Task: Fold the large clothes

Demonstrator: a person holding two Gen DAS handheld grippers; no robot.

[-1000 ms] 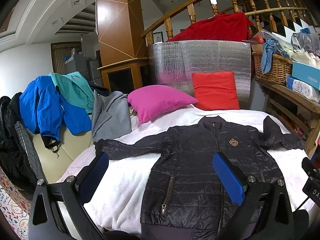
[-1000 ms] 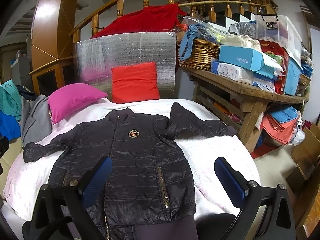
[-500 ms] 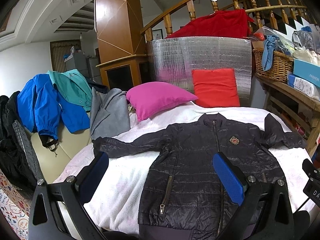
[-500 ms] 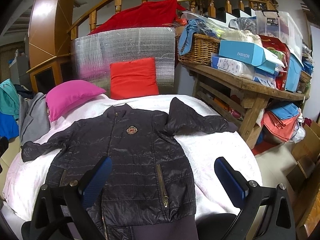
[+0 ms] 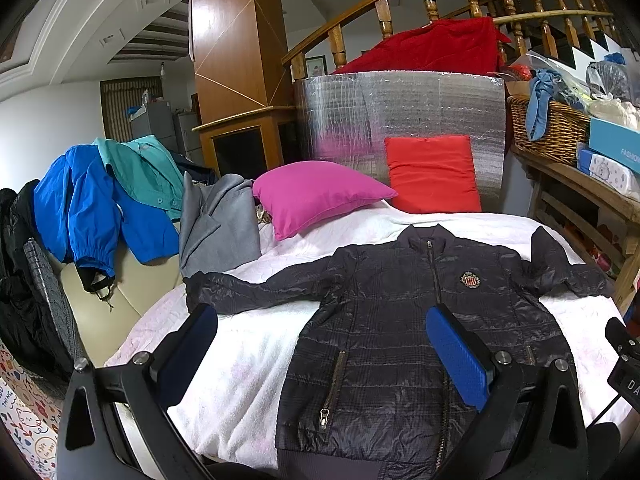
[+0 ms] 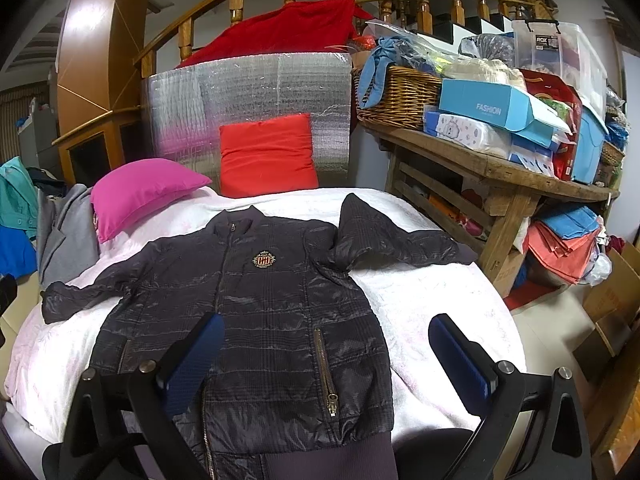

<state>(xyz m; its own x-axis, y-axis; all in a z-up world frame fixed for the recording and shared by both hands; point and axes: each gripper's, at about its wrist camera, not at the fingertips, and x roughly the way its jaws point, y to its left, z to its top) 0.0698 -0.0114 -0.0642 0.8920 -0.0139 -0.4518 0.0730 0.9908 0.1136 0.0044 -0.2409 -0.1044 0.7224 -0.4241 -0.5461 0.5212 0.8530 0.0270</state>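
A black quilted jacket [image 5: 404, 320] [image 6: 260, 320] lies front up and zipped on a bed with a white cover [image 5: 248, 352] [image 6: 432, 300], both sleeves spread sideways. A gold crest [image 6: 263, 260] marks its chest. My left gripper [image 5: 320, 344] hovers open above the jacket's hem and its left sleeve, nothing between the blue pads. Over the jacket's lower right side my right gripper [image 6: 324, 350] is also open and empty. The right sleeve [image 6: 392, 240] is bent near the bed's edge.
A pink pillow [image 5: 316, 194] and a red pillow [image 5: 432, 174] rest at the bed's head against a silver foil panel [image 5: 400, 112]. Blue, teal and grey clothes [image 5: 120, 200] drape over a sofa on the left. A cluttered wooden bench [image 6: 500, 168] stands to the right.
Both grippers have risen and pulled back slightly, so the jacket sits a little lower and smaller in each view. The jacket has not moved.
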